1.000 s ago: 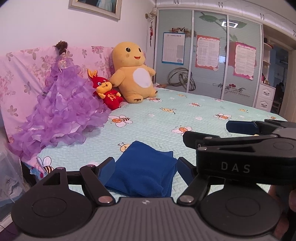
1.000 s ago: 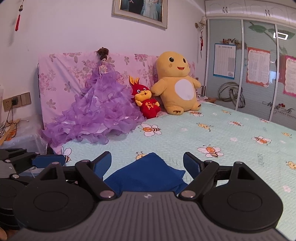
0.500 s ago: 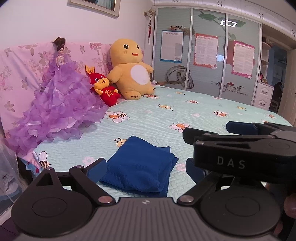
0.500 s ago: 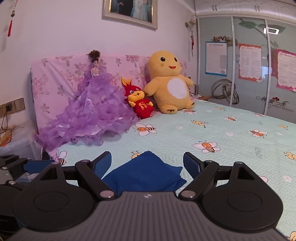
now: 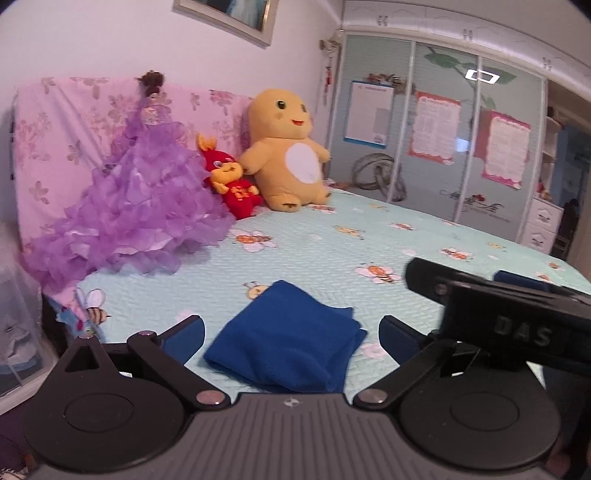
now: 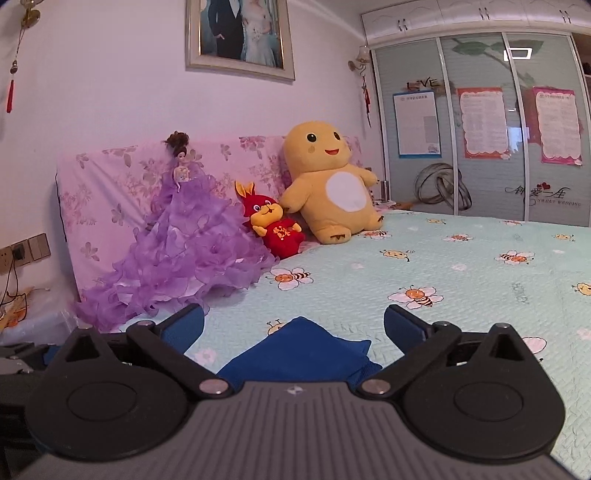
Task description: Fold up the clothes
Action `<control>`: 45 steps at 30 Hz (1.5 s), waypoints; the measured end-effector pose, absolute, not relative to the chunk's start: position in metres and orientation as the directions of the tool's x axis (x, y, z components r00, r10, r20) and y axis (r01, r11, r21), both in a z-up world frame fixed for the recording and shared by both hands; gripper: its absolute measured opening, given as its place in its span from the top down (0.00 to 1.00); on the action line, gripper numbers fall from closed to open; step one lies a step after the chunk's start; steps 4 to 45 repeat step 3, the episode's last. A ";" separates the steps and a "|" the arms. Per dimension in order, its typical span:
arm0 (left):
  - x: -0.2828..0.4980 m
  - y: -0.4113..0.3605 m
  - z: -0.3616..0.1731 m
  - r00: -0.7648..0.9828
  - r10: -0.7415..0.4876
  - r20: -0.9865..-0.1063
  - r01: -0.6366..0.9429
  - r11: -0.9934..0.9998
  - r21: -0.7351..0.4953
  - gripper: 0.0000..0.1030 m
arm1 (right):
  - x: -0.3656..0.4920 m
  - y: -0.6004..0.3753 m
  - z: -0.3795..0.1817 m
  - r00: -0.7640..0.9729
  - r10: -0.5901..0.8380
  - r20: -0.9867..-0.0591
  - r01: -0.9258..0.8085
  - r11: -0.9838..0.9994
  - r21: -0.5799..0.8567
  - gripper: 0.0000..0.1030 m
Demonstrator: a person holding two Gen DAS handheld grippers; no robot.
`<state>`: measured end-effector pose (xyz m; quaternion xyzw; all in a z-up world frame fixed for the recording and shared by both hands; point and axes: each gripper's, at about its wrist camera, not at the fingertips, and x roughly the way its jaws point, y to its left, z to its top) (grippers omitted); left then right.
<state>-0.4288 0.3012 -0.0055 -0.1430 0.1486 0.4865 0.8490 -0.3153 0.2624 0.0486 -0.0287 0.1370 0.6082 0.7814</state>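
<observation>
— Both grippers first: our left gripper (image 5: 291, 332) has its jaws spread wide and grips nothing, and our right gripper (image 6: 293, 328) is just as wide and just as empty.

— We see the right one in the left wrist view too, a black body off to the right side, marked DAS.

— Between the blue pads (image 5: 184, 338) of the left gripper lies the folded blue cloth (image 5: 286, 341), flat on the bed (image 5: 332, 254) near its front edge. Neither pad touches it; it sits just ahead of the fingers, in the gap.

— In the right wrist view the cloth (image 6: 301, 352) lies lower, partly hidden behind the gripper body, again between the pads and apart from them.

— Its long axis, as we read it, runs away from us toward the headboard, tilted a little to the left. A corner points that far way; the broad, thick folded edge faces us.

— Farther off, the bee-printed sheet stretches out bare, and then the toys stand along the pink floral headboard (image 6: 110, 184): the doll in the purple gown (image 6: 184, 251), the small red rabbit (image 6: 273, 229), the big yellow plush (image 6: 332, 192).

— Beyond them we see the framed photo (image 6: 240, 33) on the wall and, to the right, the sliding wardrobe doors (image 6: 480, 129) with papers stuck on them.
</observation>
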 end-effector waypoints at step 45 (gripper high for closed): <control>-0.432 0.302 -0.007 0.490 0.776 -0.398 -0.867 0.479 -0.133 0.00 | -0.317 0.259 0.050 0.211 0.949 -0.237 -0.962 0.245 0.125 0.01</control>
